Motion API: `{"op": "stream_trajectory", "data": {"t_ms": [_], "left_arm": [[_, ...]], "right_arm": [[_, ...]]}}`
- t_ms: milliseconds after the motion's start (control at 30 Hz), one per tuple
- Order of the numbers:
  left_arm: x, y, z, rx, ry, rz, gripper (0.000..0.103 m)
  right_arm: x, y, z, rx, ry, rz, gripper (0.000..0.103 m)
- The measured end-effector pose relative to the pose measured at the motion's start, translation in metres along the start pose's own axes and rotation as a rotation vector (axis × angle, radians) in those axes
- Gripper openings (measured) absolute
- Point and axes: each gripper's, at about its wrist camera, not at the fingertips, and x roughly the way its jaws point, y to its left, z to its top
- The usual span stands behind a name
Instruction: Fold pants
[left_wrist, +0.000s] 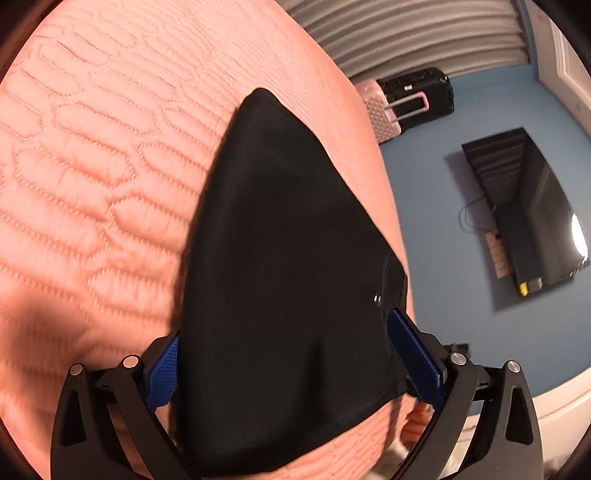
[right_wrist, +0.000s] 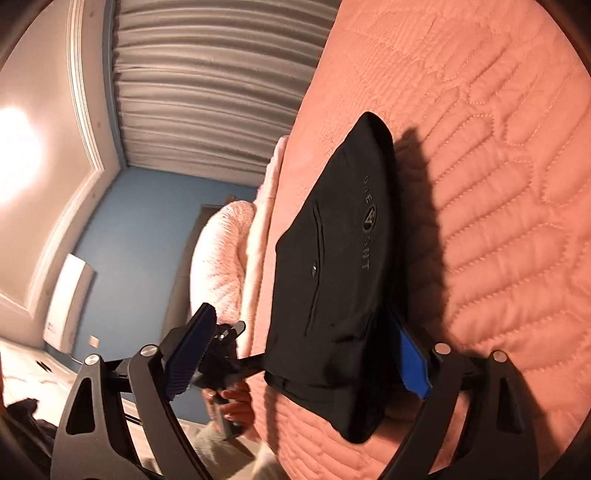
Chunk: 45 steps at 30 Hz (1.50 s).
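The black pants (left_wrist: 280, 258) lie folded into a compact bundle on the pink quilted bedspread (left_wrist: 92, 155), near its edge. In the left wrist view my left gripper (left_wrist: 284, 354) has its blue pads (left_wrist: 417, 354) wide apart on either side of the bundle, with the cloth lying between them. In the right wrist view the pants (right_wrist: 332, 266) show a pocket slit and grey lettering. My right gripper (right_wrist: 299, 358) is open, with one blue pad (right_wrist: 413, 362) at the bundle's right side and the other pad (right_wrist: 188, 358) off the bed. The other gripper and a hand (right_wrist: 229, 398) show below.
The bedspread (right_wrist: 498, 184) fills most of both views. Beside the bed are a blue floor (left_wrist: 461, 122), a pink suitcase (left_wrist: 384, 107) and a black suitcase (left_wrist: 424, 88), a dark mirror-like panel (left_wrist: 535, 210), grey curtains (right_wrist: 207, 85) and a pale pillow (right_wrist: 221, 258).
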Motion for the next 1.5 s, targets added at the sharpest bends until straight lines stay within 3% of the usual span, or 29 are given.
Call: {"op": "stream_trajectory", "data": {"t_ms": [67, 167, 267, 333, 500, 533, 600, 633, 700, 733, 767, 800, 867, 1067, 1167, 1367, 1433, 1500], "left_arm": [[0.006, -0.003, 0.004, 0.002, 0.007, 0.016, 0.097], [0.01, -0.007, 0.008, 0.023, 0.033, 0.047, 0.097], [0.006, -0.005, 0.007, 0.012, 0.055, 0.016, 0.097], [0.007, -0.004, 0.006, 0.007, 0.059, 0.008, 0.097], [0.023, -0.023, 0.001, 0.092, 0.079, 0.153, 0.097], [0.025, -0.027, 0.001, 0.111, 0.082, 0.183, 0.097], [0.031, -0.034, -0.002, 0.157, 0.099, 0.247, 0.096], [0.033, -0.039, -0.005, 0.19, 0.109, 0.301, 0.092], [0.035, -0.045, -0.008, 0.237, 0.126, 0.386, 0.073], [0.032, -0.045, -0.008, 0.24, 0.123, 0.415, 0.068], [0.028, -0.043, -0.007, 0.223, 0.117, 0.417, 0.055], [0.022, -0.037, -0.006, 0.186, 0.106, 0.4, 0.041], [0.011, -0.033, -0.003, 0.129, 0.083, 0.348, 0.027], [0.015, -0.036, -0.005, 0.163, 0.069, 0.37, 0.024], [0.013, -0.015, 0.002, 0.072, 0.092, 0.278, 0.033], [0.01, 0.021, 0.009, -0.07, 0.138, 0.06, 0.034], [0.013, 0.032, 0.011, -0.115, 0.137, -0.018, 0.027], [0.013, 0.027, 0.009, -0.09, 0.13, -0.005, 0.02]], "right_arm": [[0.003, 0.0, 0.002, 0.005, 0.003, 0.002, 0.085], [-0.001, -0.007, 0.005, 0.045, 0.016, -0.009, 0.071], [-0.006, -0.019, 0.005, 0.112, 0.045, 0.007, 0.056], [-0.005, -0.019, 0.005, 0.123, 0.054, 0.006, 0.054], [0.022, -0.007, 0.009, 0.089, 0.084, -0.039, 0.053], [0.03, -0.003, 0.01, 0.06, 0.096, -0.079, 0.049], [0.047, -0.002, 0.011, 0.028, 0.121, -0.178, 0.019], [0.05, -0.002, 0.01, 0.033, 0.116, -0.2, 0.018], [0.05, 0.003, 0.008, 0.01, 0.111, -0.227, 0.017], [0.049, 0.006, 0.006, 0.001, 0.107, -0.24, 0.017], [0.048, 0.01, 0.004, -0.005, 0.102, -0.247, 0.017], [0.047, 0.014, 0.003, -0.014, 0.101, -0.251, 0.017], [0.046, 0.023, -0.001, -0.038, 0.099, -0.257, 0.017], [0.052, 0.027, 0.002, -0.03, 0.11, -0.298, 0.017], [0.052, 0.025, 0.003, -0.022, 0.121, -0.295, 0.018], [0.047, 0.011, 0.007, 0.036, 0.141, -0.221, 0.02], [0.047, 0.006, 0.006, 0.047, 0.126, -0.198, 0.019], [0.05, 0.01, 0.005, 0.01, 0.116, -0.228, 0.016]]}}
